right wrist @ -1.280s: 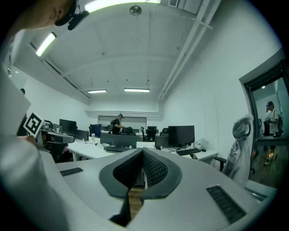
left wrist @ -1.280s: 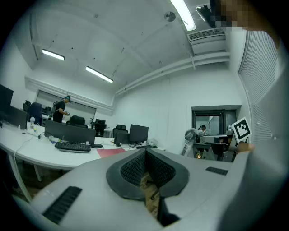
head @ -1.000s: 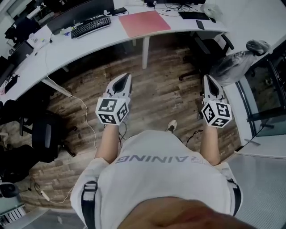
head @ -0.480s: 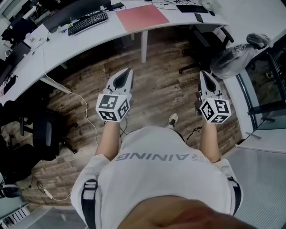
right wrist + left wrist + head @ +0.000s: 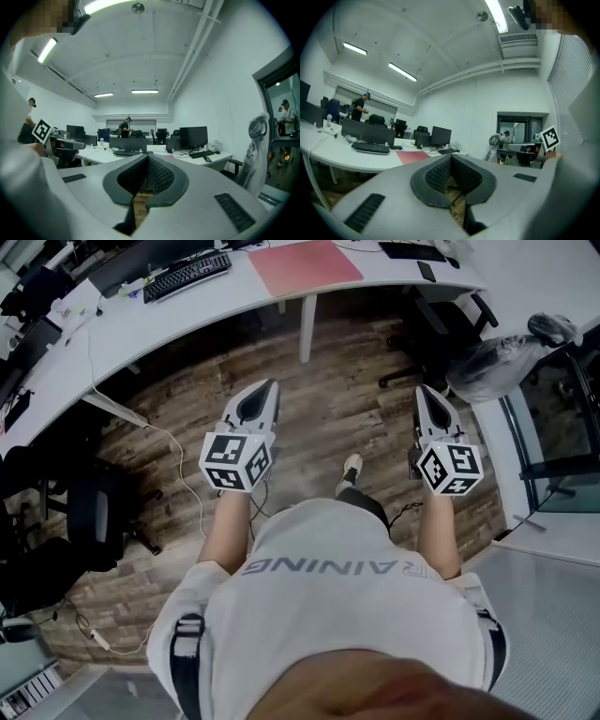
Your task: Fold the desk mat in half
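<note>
The desk mat (image 5: 305,263) is a flat red rectangle lying on the white curved desk (image 5: 187,315) at the top of the head view. It also shows as a red patch (image 5: 412,156) in the left gripper view. My left gripper (image 5: 267,386) and right gripper (image 5: 424,390) hang side by side over the wooden floor, well short of the desk and pointing toward it. Each one has its jaws together with nothing between them. The left gripper (image 5: 451,157) and right gripper (image 5: 147,157) views show their tips meeting.
A black keyboard (image 5: 186,276) and monitors lie left of the mat. A white desk leg (image 5: 307,324) stands below it. A black chair (image 5: 94,521) and a floor cable (image 5: 173,474) are at the left, a plastic-wrapped chair (image 5: 497,362) and glass door at the right.
The desk and mat have slid toward the top edge of the head view. A shoe has stepped forward between the grippers. Both grippers stay shut, held level.
</note>
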